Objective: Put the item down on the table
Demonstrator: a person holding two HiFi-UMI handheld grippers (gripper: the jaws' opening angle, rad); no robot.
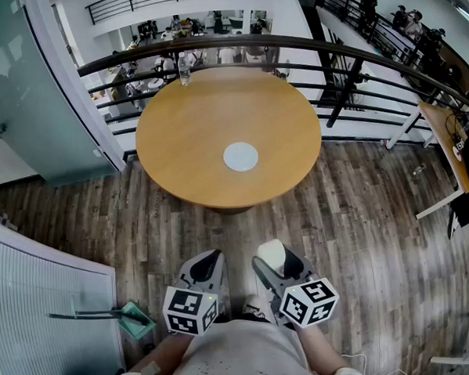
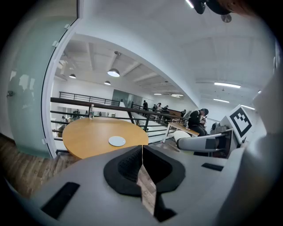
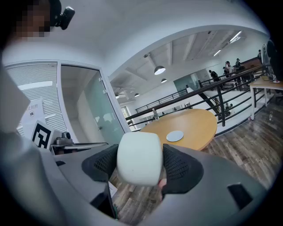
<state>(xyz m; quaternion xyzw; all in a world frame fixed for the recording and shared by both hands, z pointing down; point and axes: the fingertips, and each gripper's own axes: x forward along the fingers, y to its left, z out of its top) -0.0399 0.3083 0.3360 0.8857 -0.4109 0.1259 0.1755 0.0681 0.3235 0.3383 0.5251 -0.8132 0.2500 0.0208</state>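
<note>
Between the person and the round surface [image 1: 193, 138] lies a stretch of plank floor [image 1: 361, 215], grey-brown and streaky, and both tools hang above it, well short of the near edge. The right hand-held gripper [image 1: 274, 261] has its jaws spread wide, and its black ribbed pads press on either side of the item [image 3: 138, 158], a smooth, matte white block with rounded corners. So the item is held in the air over the floor, not on the surface. The left hand-held gripper [image 2: 142, 164] holds nothing; its dark pads meet along a thin seam. Each tool carries a cube with black and white square markers.

The surface has a warm, evenly finished wooden top. A flat pale disc [image 1: 241, 156] lies near its middle, and a clear water bottle [image 1: 184, 69] stands upright at its far edge. Just beyond, a dark metal railing [image 1: 353, 55] with horizontal bars curves round the far side, with a lower level and people past it. To the left stands a frosted glass partition [image 1: 18, 92]. Nearer on the left is a white slatted panel [image 1: 37, 311], and by it a small teal object [image 1: 137, 317] whose kind I cannot tell. At the far right the corner of a wooden desk [image 1: 443, 133] on white legs reaches into view.
</note>
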